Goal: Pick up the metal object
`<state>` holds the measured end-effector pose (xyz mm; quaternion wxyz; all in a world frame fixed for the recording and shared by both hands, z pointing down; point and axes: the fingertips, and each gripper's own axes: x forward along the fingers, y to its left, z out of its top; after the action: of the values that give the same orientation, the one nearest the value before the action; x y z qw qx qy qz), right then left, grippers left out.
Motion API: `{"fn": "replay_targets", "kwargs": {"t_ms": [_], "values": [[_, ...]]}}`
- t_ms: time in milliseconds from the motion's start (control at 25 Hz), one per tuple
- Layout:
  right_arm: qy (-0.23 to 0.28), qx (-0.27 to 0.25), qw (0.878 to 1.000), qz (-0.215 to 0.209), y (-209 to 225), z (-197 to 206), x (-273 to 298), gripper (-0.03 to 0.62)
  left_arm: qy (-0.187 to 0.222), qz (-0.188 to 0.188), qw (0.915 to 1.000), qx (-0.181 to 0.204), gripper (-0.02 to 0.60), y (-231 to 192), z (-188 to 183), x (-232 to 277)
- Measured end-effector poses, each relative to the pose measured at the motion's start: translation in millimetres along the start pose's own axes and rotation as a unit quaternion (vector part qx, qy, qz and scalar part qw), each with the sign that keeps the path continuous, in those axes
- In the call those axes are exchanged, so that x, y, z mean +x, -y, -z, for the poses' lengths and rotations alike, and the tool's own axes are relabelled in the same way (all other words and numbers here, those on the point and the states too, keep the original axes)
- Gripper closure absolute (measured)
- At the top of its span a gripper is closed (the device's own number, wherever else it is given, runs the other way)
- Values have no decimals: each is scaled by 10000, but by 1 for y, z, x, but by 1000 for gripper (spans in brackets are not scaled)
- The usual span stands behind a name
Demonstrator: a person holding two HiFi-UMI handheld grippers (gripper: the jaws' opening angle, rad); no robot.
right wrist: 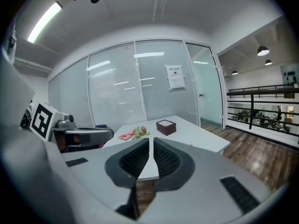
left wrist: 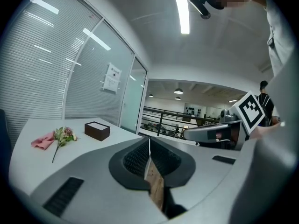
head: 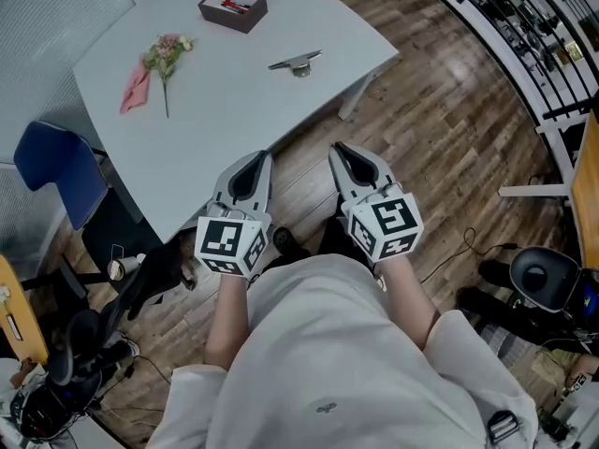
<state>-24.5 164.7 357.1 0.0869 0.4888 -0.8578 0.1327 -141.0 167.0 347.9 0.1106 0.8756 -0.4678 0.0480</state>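
The metal object, a slim silver piece on a small round base, lies near the right edge of the white table. Both grippers hover side by side off the table's near edge, well short of it, pointing toward the table. My left gripper is shut, its tips touching with nothing between them. My right gripper shows a narrow slit between its tips and holds nothing. Neither gripper view shows the metal object.
On the table lie a dark brown box, a flower stem and a pink cloth. A blue chair stands at the left. A black stool and a railing are at the right.
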Motion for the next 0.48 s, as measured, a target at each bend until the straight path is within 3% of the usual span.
{"fn": "replay_targets", "kwargs": {"t_ms": [480], "values": [[-89, -20, 9995, -308, 51, -24, 28, 494, -33, -62, 10000, 24, 558, 12, -17, 55]]}}
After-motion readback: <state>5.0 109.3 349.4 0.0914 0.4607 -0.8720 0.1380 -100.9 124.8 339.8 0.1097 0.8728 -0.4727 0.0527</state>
